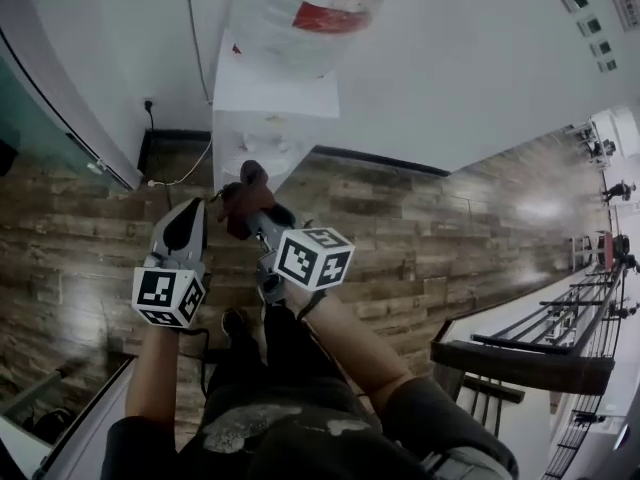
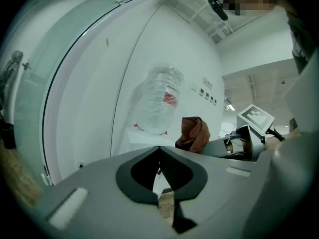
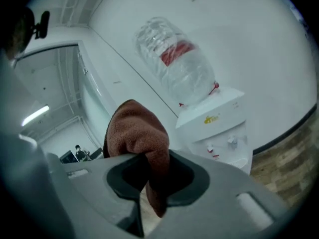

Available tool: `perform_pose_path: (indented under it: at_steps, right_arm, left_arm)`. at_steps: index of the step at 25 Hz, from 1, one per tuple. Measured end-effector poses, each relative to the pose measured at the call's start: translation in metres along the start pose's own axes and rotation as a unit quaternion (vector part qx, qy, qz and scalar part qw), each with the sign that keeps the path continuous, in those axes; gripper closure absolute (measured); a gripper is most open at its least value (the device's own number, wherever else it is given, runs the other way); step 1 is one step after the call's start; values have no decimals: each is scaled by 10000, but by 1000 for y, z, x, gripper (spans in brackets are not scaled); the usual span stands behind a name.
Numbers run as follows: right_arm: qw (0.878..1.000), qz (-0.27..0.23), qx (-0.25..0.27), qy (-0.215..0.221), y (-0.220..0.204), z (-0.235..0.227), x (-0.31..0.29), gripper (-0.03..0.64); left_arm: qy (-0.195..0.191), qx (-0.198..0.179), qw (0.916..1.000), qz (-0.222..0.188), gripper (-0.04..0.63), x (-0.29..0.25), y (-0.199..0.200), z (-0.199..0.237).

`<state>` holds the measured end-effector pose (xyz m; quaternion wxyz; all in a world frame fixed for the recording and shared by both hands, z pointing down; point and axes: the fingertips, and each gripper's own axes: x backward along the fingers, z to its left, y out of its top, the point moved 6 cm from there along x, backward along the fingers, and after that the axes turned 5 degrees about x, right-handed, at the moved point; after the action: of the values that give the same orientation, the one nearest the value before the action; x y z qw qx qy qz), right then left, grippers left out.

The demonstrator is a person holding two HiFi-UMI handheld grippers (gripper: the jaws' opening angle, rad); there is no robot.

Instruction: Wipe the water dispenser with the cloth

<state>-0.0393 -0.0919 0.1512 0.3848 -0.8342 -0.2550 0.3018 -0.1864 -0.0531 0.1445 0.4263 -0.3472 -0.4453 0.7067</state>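
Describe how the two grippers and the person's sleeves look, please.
The left gripper and the right gripper are grey plastic with black-lined jaws. Each bears a white cube printed with black square markers. The sleeves are dark.

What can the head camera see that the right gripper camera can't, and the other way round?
Only the head view shows both grippers together: the left gripper, the right gripper, their marker cubes, the holder's arms, and a railing. Only the right gripper view shows a far-off person and a ceiling light. Both show the white water dispenser, its bottle with a red label, the wooden floor, and the brown cloth pinched in the right gripper.
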Motion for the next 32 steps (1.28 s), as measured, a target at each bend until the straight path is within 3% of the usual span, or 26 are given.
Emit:
perform_pose_path:
  at_steps: [7, 12, 18, 28, 32]
  right_arm:
    - [9972, -416, 622, -47, -11, 7, 91, 552]
    - [9968, -568, 547, -98, -34, 3, 155, 552]
    - [9956, -691, 635, -68, -67, 8, 241, 552]
    - [9933, -808, 745, -372, -135, 10, 399, 552]
    - [9939, -707, 797, -273, -157, 10, 436, 552]
  left_arm:
    - [-308, -420, 9986, -79, 577, 34, 8, -66]
    - [-488, -559, 9972, 74, 577, 70, -9, -114]
    - [-347, -738, 9963, 255, 577, 127, -39, -169]
    - [-384, -579, 9974, 176, 577, 213, -87, -282]
    - [-356, -592, 9974, 186, 577, 240, -101, -314]
